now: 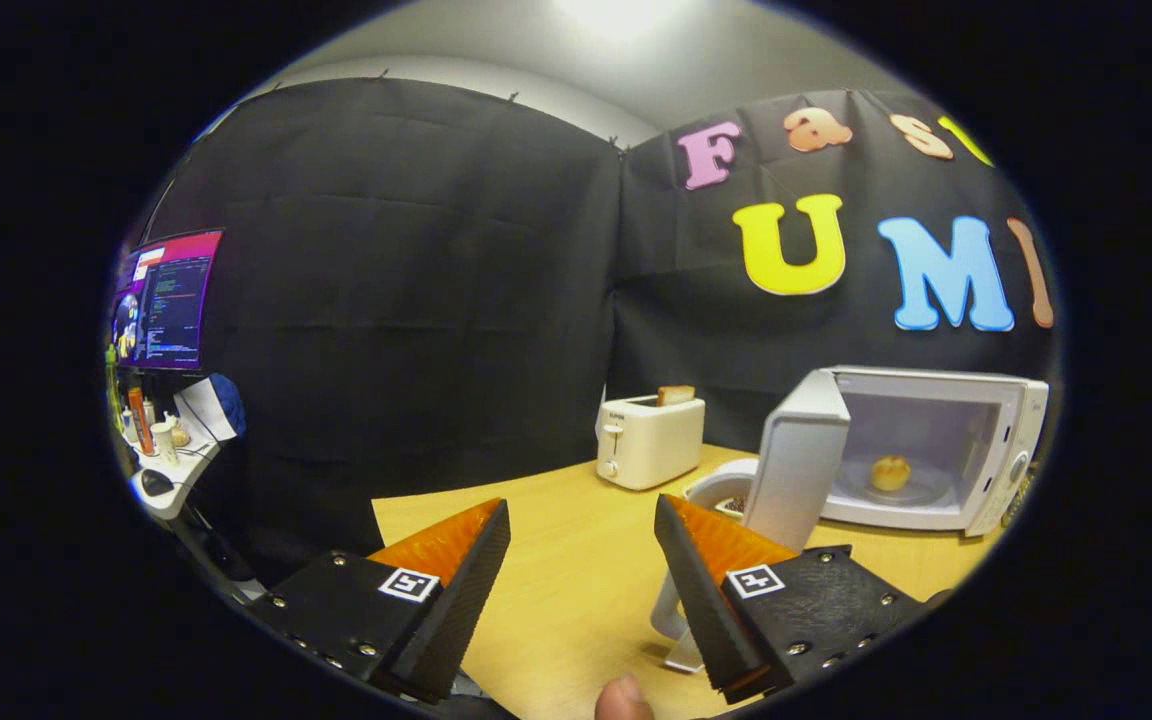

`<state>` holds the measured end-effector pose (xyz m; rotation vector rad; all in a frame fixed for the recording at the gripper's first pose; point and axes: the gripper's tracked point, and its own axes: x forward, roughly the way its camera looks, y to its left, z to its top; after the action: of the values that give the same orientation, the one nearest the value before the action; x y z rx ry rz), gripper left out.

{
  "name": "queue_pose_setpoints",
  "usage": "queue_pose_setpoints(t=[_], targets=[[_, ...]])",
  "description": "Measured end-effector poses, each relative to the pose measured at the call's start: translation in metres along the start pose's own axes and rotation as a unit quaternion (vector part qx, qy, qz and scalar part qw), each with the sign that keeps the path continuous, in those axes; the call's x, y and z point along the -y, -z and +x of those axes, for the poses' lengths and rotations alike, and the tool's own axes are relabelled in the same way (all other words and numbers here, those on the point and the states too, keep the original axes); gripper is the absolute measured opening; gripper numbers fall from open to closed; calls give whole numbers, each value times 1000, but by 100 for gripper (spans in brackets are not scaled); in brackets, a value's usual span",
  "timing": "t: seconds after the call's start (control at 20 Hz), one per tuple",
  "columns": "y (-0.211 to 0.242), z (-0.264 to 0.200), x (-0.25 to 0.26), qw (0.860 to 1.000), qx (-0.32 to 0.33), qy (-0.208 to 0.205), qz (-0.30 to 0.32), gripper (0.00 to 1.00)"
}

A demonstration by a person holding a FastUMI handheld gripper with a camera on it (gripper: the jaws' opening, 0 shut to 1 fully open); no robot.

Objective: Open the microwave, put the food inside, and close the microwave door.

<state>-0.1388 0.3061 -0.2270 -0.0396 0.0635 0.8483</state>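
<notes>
Wooden tabletop [576, 590] lies under my gripper [582, 545], fingers spread wide, holding nothing. Ahead to their right the microwave [936, 450] stands with its door [796, 460] swung open and the bun [890, 472] already inside. Pushing the door carelessly could shove the bowl [721, 492] beside it; open table lies toward the toaster [648, 440].

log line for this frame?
stage: food in, door not yet closed | microwave door open | bun on turntable | gripper jaws open, empty, above table
</notes>
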Motion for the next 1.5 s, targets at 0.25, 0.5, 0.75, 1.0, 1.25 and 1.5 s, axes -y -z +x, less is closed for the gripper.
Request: queue_pose_setpoints(t=[0.25, 0.5, 0.75, 1.0, 1.25, 1.5], targets=[[10, 18, 12, 997, -8, 33, -67, 90], [15, 10, 22, 998, -34, 56, -18, 83], [23, -15, 76, 988, -57, 139, -40, 79], [33, -48, 166, 971, -87, 223, 7, 69], [37, -66, 253, 953, -84, 292, 18, 69], [36, -76, 330, 931, -74, 357, 36, 69]])
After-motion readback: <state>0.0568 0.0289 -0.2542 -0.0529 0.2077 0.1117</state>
